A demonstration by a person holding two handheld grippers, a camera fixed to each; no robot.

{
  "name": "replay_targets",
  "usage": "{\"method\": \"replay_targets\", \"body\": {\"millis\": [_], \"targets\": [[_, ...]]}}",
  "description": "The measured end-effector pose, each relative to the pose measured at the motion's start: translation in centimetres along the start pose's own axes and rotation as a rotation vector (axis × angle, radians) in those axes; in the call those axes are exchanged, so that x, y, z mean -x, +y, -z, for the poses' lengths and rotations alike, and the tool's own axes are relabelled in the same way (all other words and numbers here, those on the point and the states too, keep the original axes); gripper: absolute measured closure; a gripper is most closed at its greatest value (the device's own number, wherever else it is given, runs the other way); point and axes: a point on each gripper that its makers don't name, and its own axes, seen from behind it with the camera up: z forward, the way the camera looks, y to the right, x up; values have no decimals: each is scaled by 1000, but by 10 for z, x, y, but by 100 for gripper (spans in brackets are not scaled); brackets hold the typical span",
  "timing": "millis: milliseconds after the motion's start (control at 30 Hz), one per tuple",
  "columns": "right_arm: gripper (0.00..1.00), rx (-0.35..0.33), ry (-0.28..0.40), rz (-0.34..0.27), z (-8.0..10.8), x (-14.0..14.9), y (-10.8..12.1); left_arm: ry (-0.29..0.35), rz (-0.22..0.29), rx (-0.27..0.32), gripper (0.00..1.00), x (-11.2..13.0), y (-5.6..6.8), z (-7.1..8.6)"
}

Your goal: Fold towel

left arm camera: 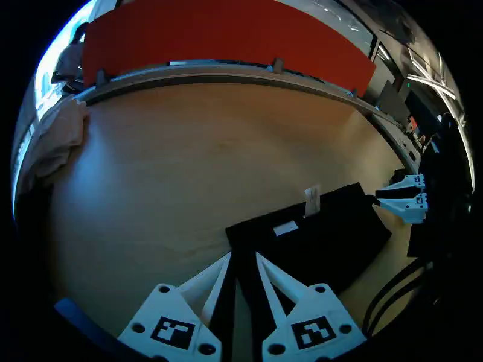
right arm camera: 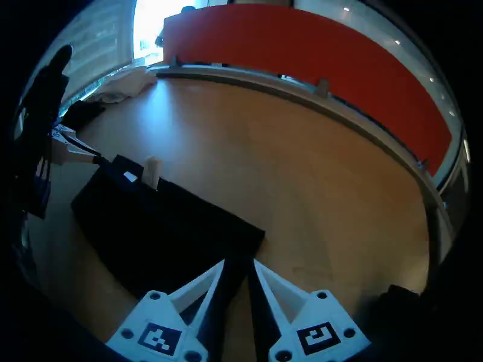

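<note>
Since left tool [left arm camera: 244, 258] and right tool [right arm camera: 249, 260] each look clamped on a corner of the black towel [left arm camera: 326, 235], flat on the tabletop [left arm camera: 199, 157], best lift both evenly and keep the edge taut.

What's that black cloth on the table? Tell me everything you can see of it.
The black towel looks like soft dark cloth, lying flat as a rough rectangle on the wooden table. A pale tag stands up near one edge, a small white label beside it. The left gripper and right gripper each pinch a corner.
</note>
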Motion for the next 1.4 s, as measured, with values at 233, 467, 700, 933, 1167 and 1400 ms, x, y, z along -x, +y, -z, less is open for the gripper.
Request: {"method": "replay_targets", "body": {"millis": [233,467,700,933,1167,1400], "targets": [[71,30,6,-3,-6,-5,8,8,-26,-26,75,-6,-8,-3],[60,55,22,-9,-5,-12,13,15,-32,-51,53,-9,-16,-1],[36,74,37,-38,1,-13,20,26,-31,-60,30,-8,-20,8],[20,69,47,-60,9,-9,19,33,-18,-60,28,-5,-20,17],[13,70,58,-73,17,-6,19,39,-16,-69,27,-3,-18,24],[11,68,61,-77,24,-1,21,43,-5,-79,6,0,-16,31]]}}
